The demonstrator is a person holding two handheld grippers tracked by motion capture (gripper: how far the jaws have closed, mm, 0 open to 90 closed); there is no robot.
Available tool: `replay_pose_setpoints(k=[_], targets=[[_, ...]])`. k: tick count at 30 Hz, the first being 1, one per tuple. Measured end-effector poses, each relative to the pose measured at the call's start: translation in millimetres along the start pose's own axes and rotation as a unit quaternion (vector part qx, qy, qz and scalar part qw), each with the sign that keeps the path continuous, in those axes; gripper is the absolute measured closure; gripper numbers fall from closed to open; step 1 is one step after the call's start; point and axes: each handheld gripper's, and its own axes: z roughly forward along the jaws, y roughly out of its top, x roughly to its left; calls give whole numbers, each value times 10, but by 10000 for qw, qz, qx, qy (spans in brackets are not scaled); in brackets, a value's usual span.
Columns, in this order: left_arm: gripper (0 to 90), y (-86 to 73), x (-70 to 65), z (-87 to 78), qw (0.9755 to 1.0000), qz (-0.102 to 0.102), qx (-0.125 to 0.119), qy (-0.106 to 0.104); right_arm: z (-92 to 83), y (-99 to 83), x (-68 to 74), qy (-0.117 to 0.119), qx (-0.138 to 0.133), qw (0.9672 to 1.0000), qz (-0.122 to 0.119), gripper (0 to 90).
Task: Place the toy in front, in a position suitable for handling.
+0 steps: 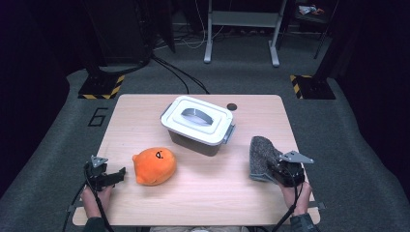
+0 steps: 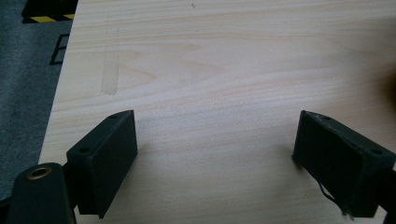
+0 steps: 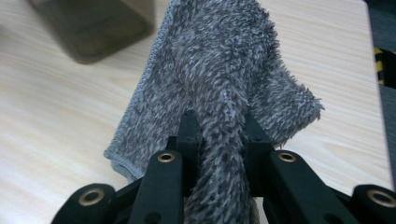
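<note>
In right hand-held gripper (image 3: 218,128): grey cloth (image 3: 219,70)

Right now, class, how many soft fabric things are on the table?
2: the orange plush toy lies front left; the grey fuzzy cloth is at the right, pinched by the right hand-held gripper.

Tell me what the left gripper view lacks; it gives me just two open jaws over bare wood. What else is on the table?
Observer: In the high view a closed box with a white lid stands at the table's far middle.
Operator: Anything near the left gripper?
Observer: An orange plush toy lies just right of the left gripper, apart from it.
Operator: And the other hand?
Observer: The right gripper is shut on a grey fluffy cloth; a fold of it is pinched between the jaws.
Operator: Is the cloth off the table?
Observer: From the high view I cannot tell; it stands bunched up ahead of the gripper near the right edge.
</note>
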Motion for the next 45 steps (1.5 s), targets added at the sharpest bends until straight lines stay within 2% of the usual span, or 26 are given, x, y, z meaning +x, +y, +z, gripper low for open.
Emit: replay_pose_setpoints(k=[4, 10, 15, 17, 18, 19, 22, 24, 26, 30, 33, 35, 38, 41, 43, 45], targets=[[131, 0, 0, 0, 10000, -1, -1, 0, 113, 9, -107, -334, 187, 9993, -46, 735], [131, 0, -1, 0, 10000, -4, -2, 3, 315, -10, -286, -414, 373, 9983, 146, 725], [131, 0, -1, 0, 10000, -5, -3, 4, 465, -34, -389, -602, 564, 9963, 248, 699], [131, 0, -1, 0, 10000, -5, -2, 4, 551, -56, -417, -774, 677, 9944, 224, 668], [131, 0, -1, 0, 10000, -7, -2, 5, 581, -62, -424, -817, 708, 9940, 188, 639], [131, 0, -1, 0, 10000, -6, -2, 4, 630, -68, -433, -853, 785, 9929, 251, 592], [131, 0, -1, 0, 10000, -5, -1, 6, 724, -92, -478, -961, 913, 9906, 329, 344], [131, 0, -2, 0, 10000, -7, -2, 7, 721, -100, -497, -924, 909, 9909, 376, 212], [131, 0, -2, 0, 10000, -8, -3, 7, 631, -97, -489, -917, 796, 9919, 364, 152], [131, 0, -2, 1, 10000, -10, -4, 8, 364, -169, -429, -642, 606, 9948, 510, 83], [131, 1, -2, 1, 10000, -10, -5, 7, 225, -314, -314, -363, 504, 9970, 454, 55], [131, 1, -2, 1, 10000, -8, -4, 7, 192, -404, -193, -272, 603, 9972, 347, 24], [131, 1, 0, 1, 10000, -10, -2, 3, 176, -522, -18, -116, 591, 9977, 295, 23], [131, 2, 1, 2, 10000, -13, 4, -4, 193, -602, 95, 37, 556, 9983, 162, 23], [131, 2, 1, 2, 10000, -14, 2, -4, 197, -631, 157, 6, 513, 9986, 100, 25], [131, 2, 1, 2, 10000, -15, 3, -5, 169, -649, 212, -13, 390, 9991, 140, 31]])
